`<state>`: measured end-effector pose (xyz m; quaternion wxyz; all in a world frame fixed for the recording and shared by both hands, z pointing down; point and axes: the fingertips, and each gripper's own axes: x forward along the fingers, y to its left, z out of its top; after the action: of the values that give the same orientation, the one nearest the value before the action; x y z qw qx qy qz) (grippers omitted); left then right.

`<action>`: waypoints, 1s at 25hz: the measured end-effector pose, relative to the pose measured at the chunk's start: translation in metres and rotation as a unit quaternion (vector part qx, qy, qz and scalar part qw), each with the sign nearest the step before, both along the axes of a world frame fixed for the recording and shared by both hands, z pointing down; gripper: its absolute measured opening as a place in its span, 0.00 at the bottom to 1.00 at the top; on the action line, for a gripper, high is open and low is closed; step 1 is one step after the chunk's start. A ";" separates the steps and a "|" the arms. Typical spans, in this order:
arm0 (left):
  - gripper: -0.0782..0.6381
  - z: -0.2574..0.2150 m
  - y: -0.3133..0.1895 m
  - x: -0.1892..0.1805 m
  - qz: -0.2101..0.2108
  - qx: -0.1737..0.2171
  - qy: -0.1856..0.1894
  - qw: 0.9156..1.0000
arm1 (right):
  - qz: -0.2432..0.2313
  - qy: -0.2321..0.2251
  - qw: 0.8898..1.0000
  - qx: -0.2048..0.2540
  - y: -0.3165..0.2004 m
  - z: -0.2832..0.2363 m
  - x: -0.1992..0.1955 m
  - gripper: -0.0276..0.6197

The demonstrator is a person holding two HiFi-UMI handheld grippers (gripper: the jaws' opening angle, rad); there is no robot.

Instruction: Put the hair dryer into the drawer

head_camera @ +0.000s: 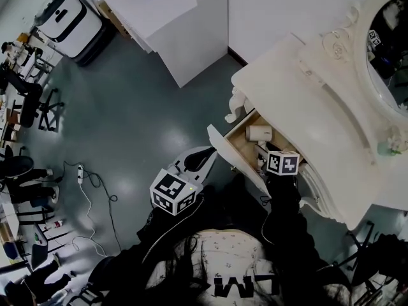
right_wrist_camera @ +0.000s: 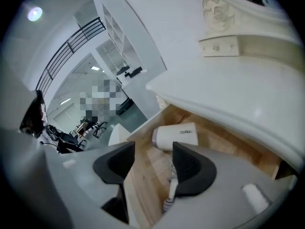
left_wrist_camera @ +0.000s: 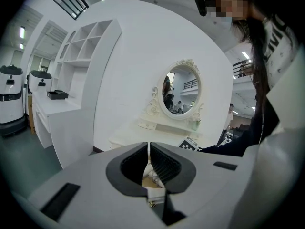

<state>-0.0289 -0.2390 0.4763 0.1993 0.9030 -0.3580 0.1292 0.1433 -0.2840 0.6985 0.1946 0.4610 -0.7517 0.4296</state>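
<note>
In the open drawer (right_wrist_camera: 143,175), on its wooden floor, lying on its side: the dryer (right_wrist_camera: 175,136), white, free of any grip. Beside it, trailing toward the camera, its white cord (right_wrist_camera: 172,190). Just short of the dryer, above the drawer: the right gripper (right_wrist_camera: 152,163), with jaws spread wide and nothing between the pads but a look down at wood and cord. Further left, by the drawer's front panel: the left gripper (left_wrist_camera: 149,163), with jaws closed to a thin slit, clamping nothing that shows. Around the drawer, a cream vanity (head_camera: 306,94) with an oval mirror (left_wrist_camera: 180,89) on top. Under all of it, grey floor (head_camera: 140,107).
</note>
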 end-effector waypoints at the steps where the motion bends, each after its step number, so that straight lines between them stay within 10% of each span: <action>1: 0.11 -0.001 0.001 -0.001 0.003 0.002 0.002 1.000 | 0.003 -0.007 1.000 0.012 0.001 -0.011 -0.003 0.42; 25: 0.11 -0.012 0.061 -0.039 0.124 0.027 0.032 0.991 | 0.104 -0.167 0.954 0.228 0.102 -0.228 -0.111 0.41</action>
<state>-0.0680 -0.1783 0.4640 0.1681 0.9492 -0.2400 0.1143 0.0327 -0.1816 0.4706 -0.0897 0.4902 -0.7996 0.3351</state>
